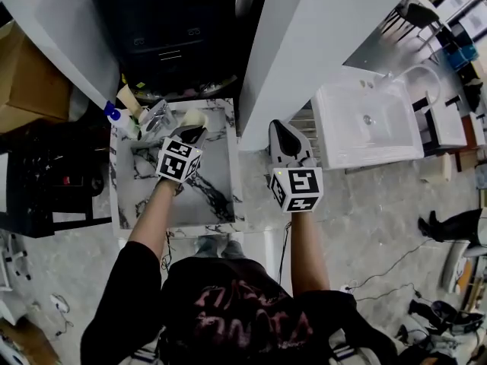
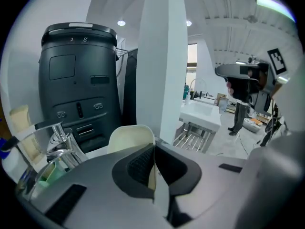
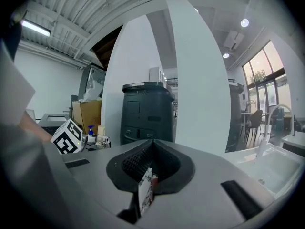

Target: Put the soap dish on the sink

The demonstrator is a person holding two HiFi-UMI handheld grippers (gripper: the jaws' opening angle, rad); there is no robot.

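Over the back of the marble counter [image 1: 221,181], the left gripper [image 1: 190,134] is clamped on the rim of the cream soap dish [image 1: 194,118]. The dish stands up on edge just beside the tap [image 1: 156,119] and a blue-capped bottle [image 1: 114,115]; contact with the counter can't be made out. The right gripper [image 1: 284,131] hangs off the counter's right side by the white pillar [image 1: 297,44], jaws pressed together, nothing in them. A white sink [image 1: 365,120] sits well apart, further right.
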